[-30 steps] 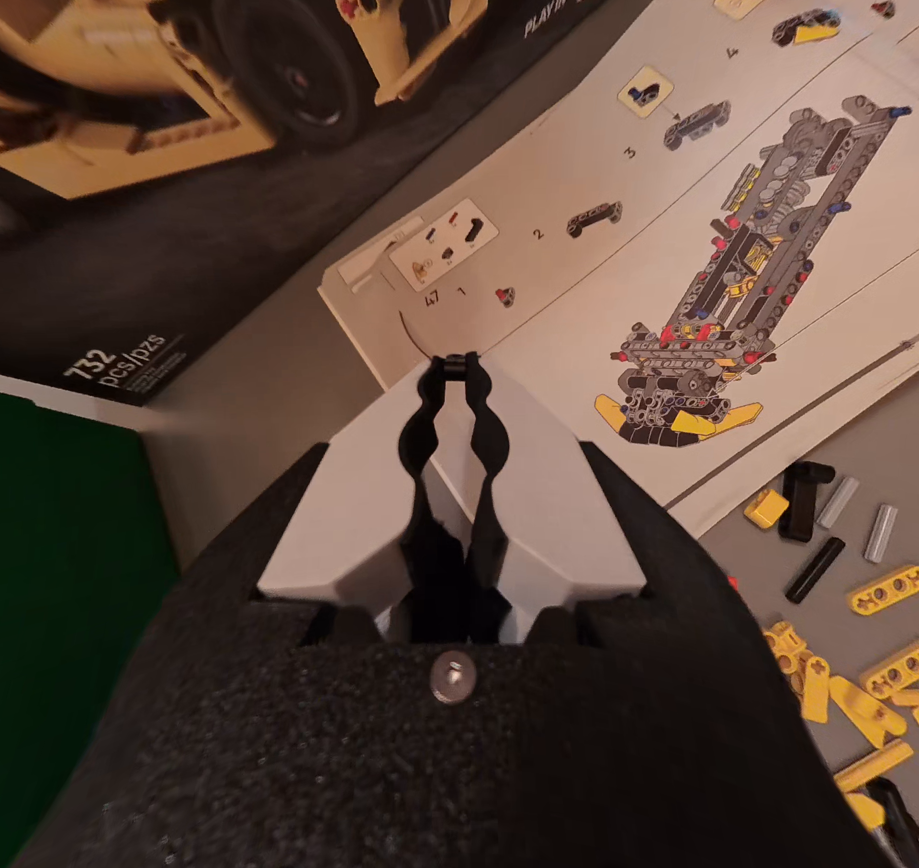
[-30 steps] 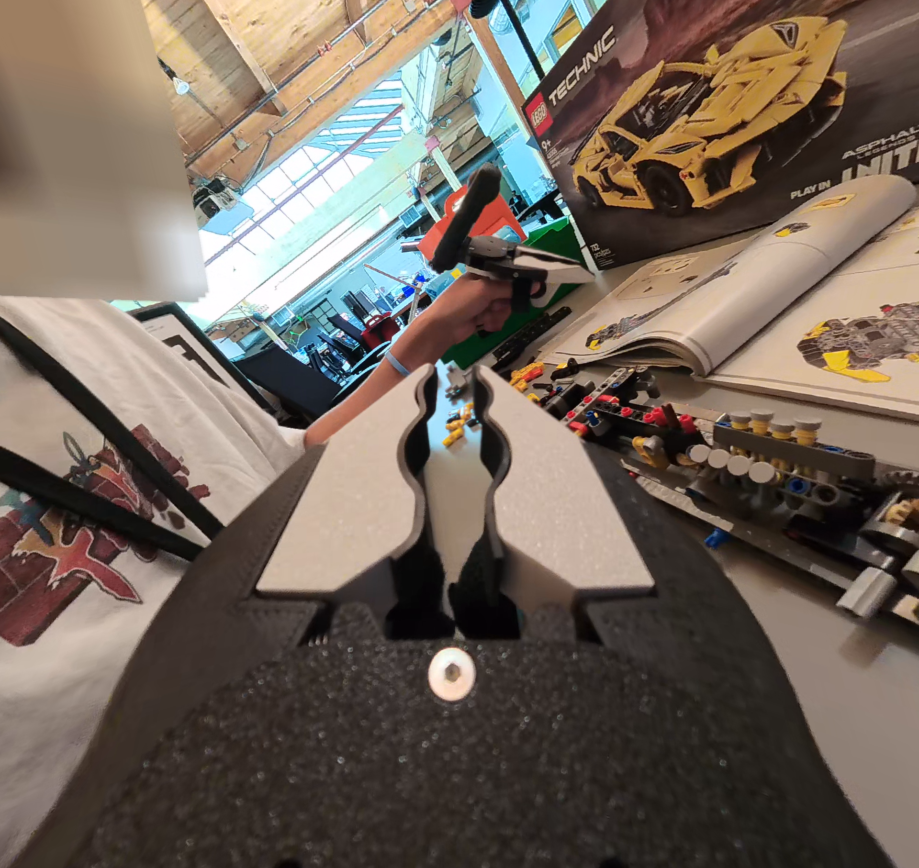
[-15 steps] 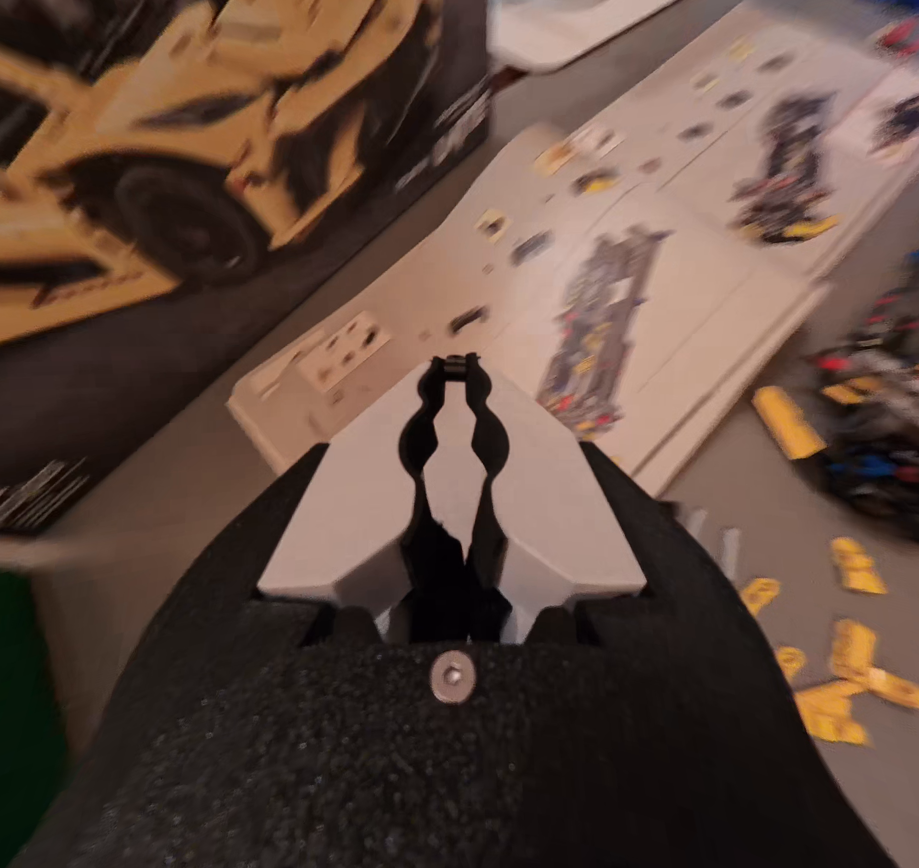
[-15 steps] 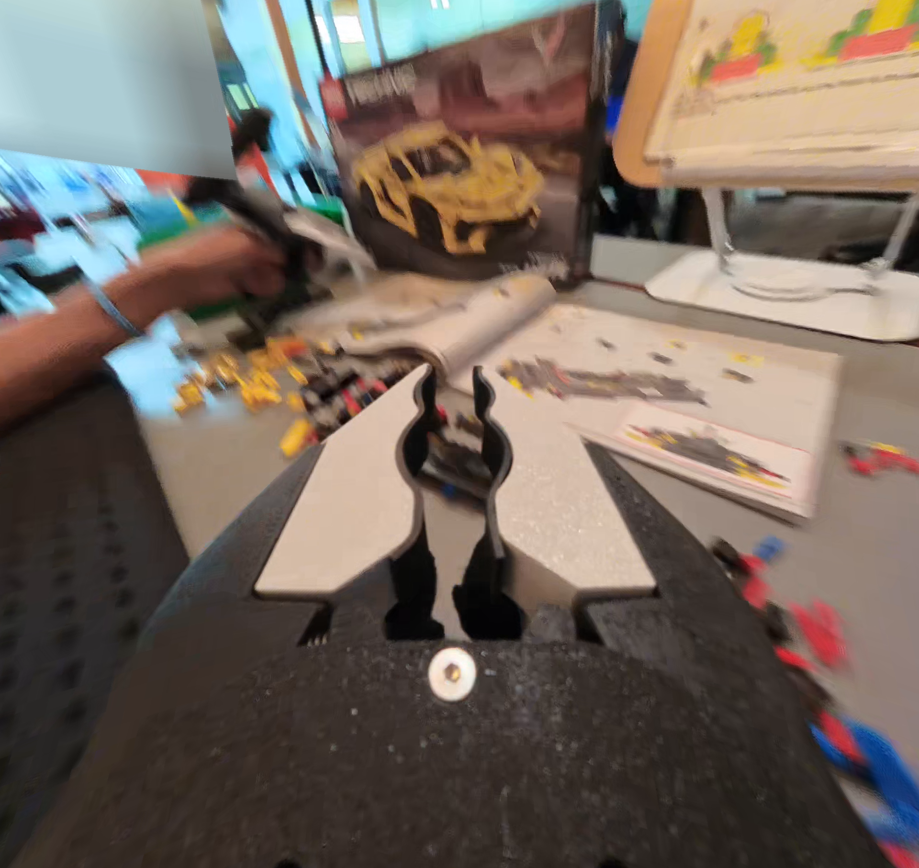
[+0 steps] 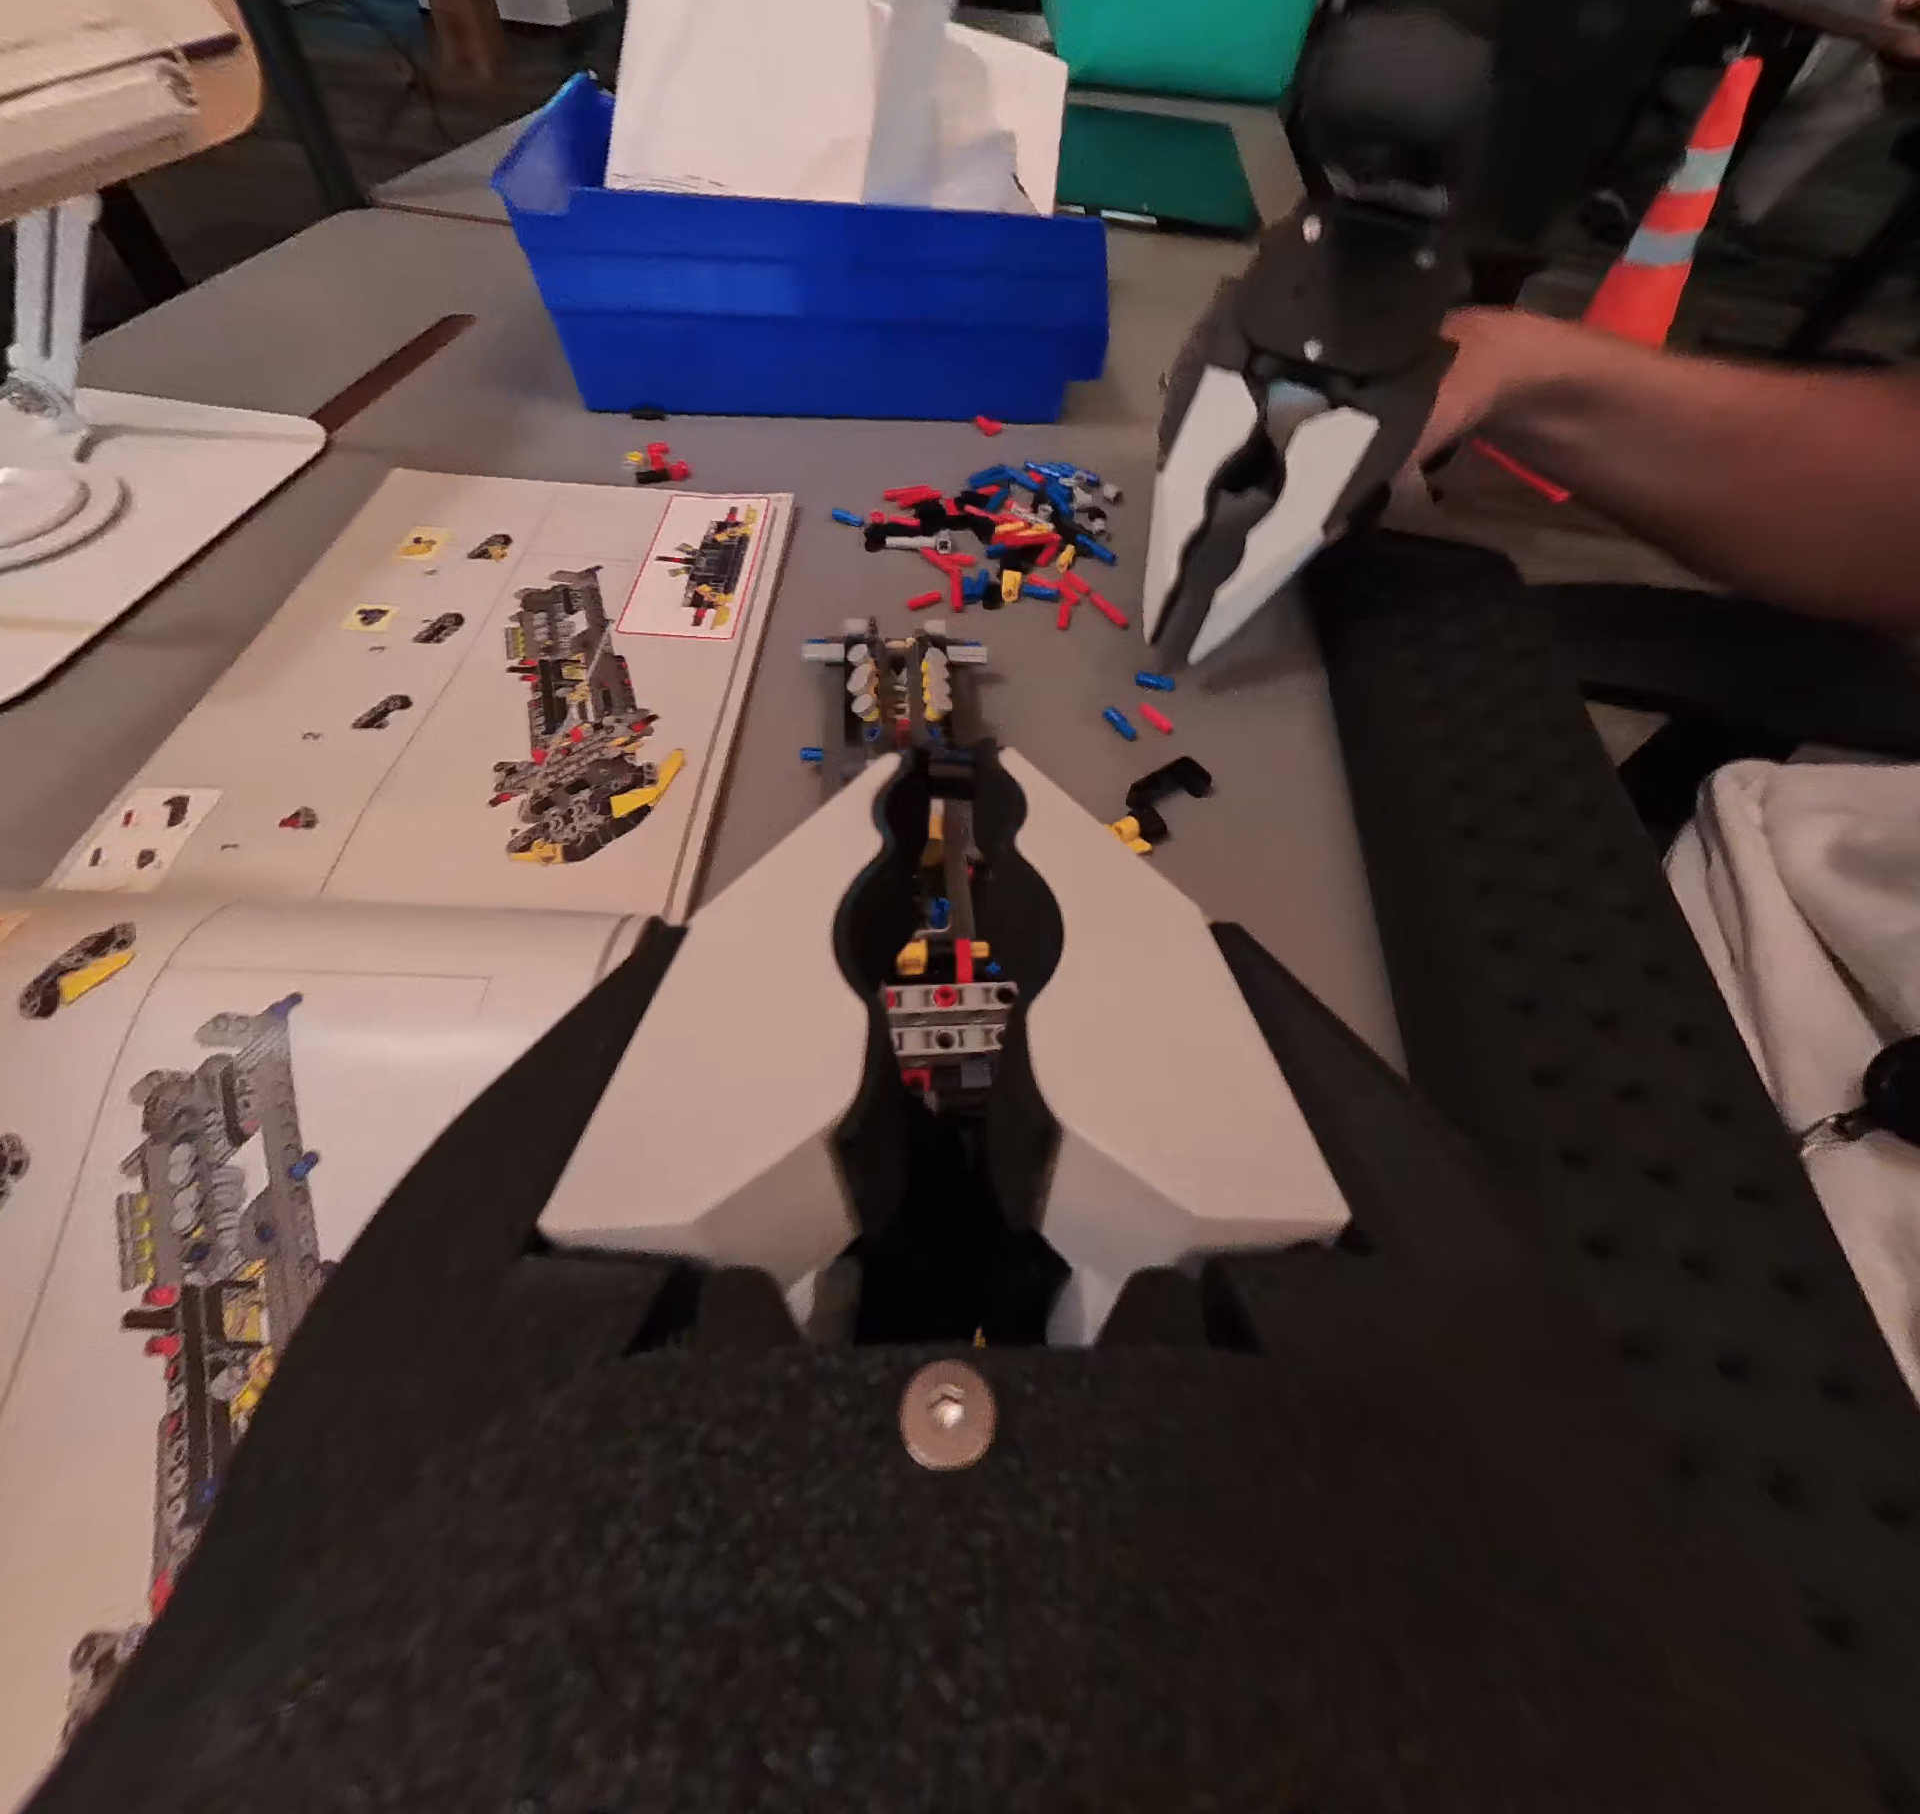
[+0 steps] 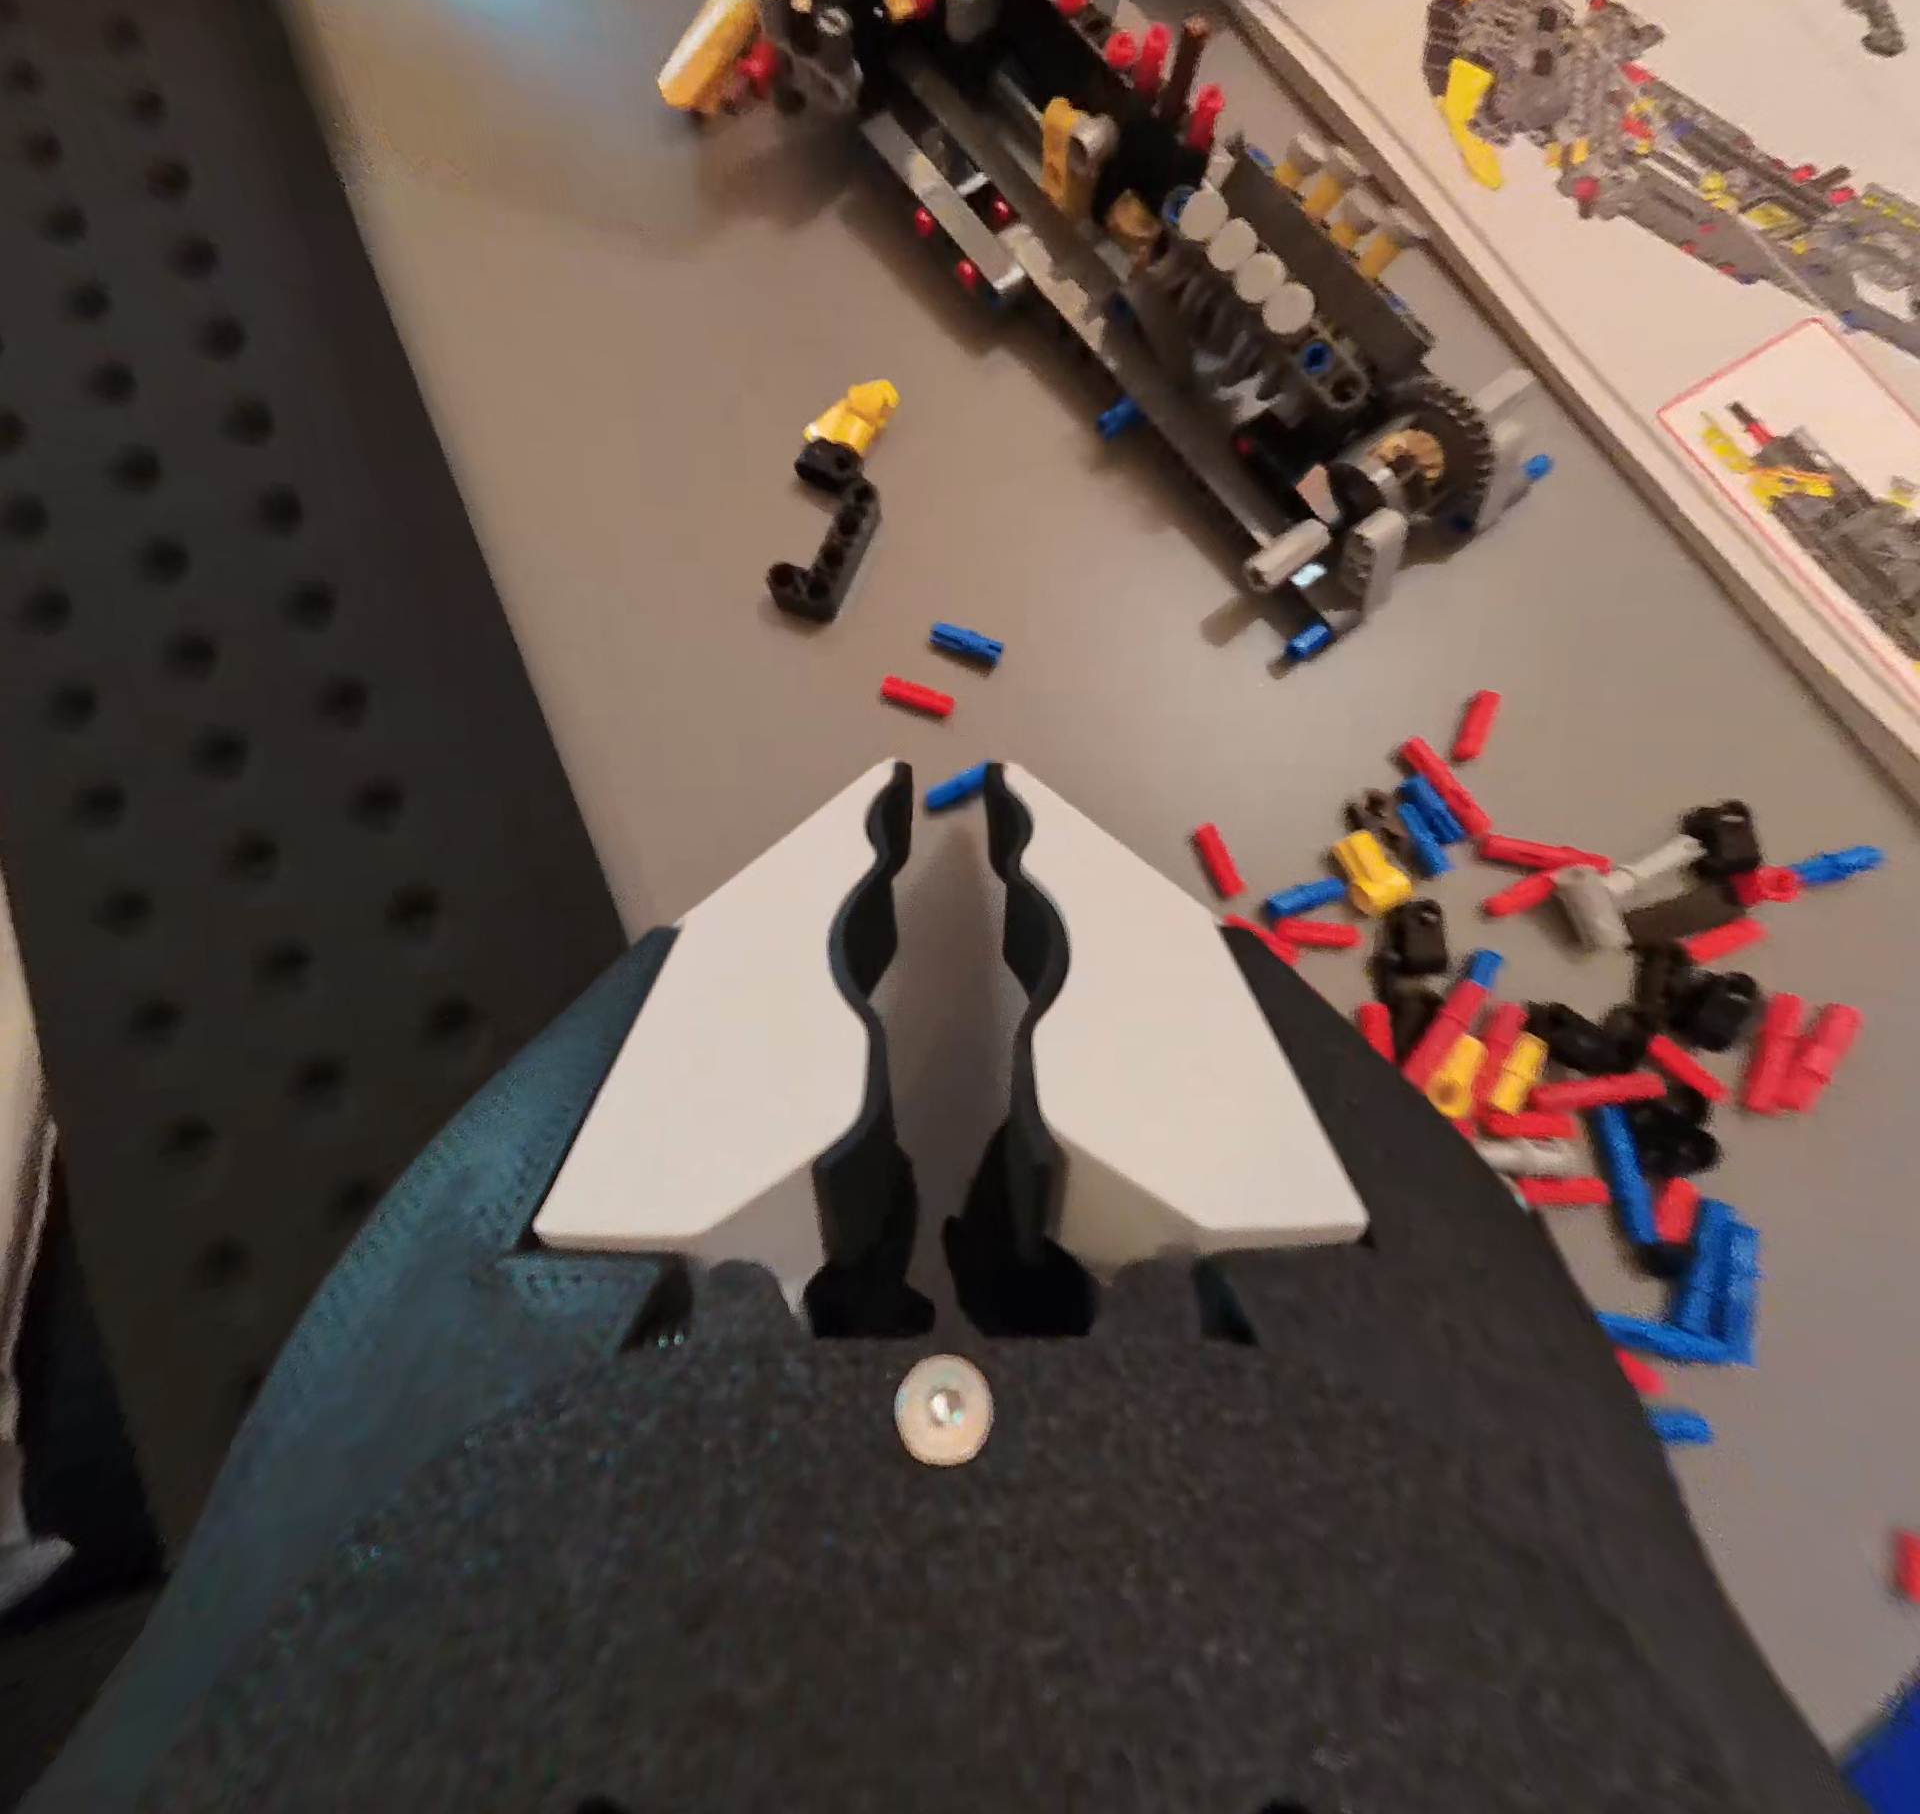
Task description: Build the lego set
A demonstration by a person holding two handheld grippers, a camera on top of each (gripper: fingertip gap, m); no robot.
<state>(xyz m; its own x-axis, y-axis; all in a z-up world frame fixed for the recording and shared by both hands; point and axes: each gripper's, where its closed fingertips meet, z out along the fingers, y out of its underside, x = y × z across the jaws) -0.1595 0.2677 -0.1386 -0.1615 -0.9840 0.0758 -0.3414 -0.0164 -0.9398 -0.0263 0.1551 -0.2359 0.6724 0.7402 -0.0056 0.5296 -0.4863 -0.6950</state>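
The lego chassis (image 6: 1195,237) lies on the grey table (image 6: 582,414) beside the open instruction book (image 5: 436,684). The left gripper (image 5: 945,777) hovers above it, jaws slightly apart. The right gripper (image 6: 945,788), jaws parted, points at a blue pin (image 6: 954,785).

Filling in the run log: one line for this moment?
left gripper: open over car frame | right gripper: open, at blue pin | table
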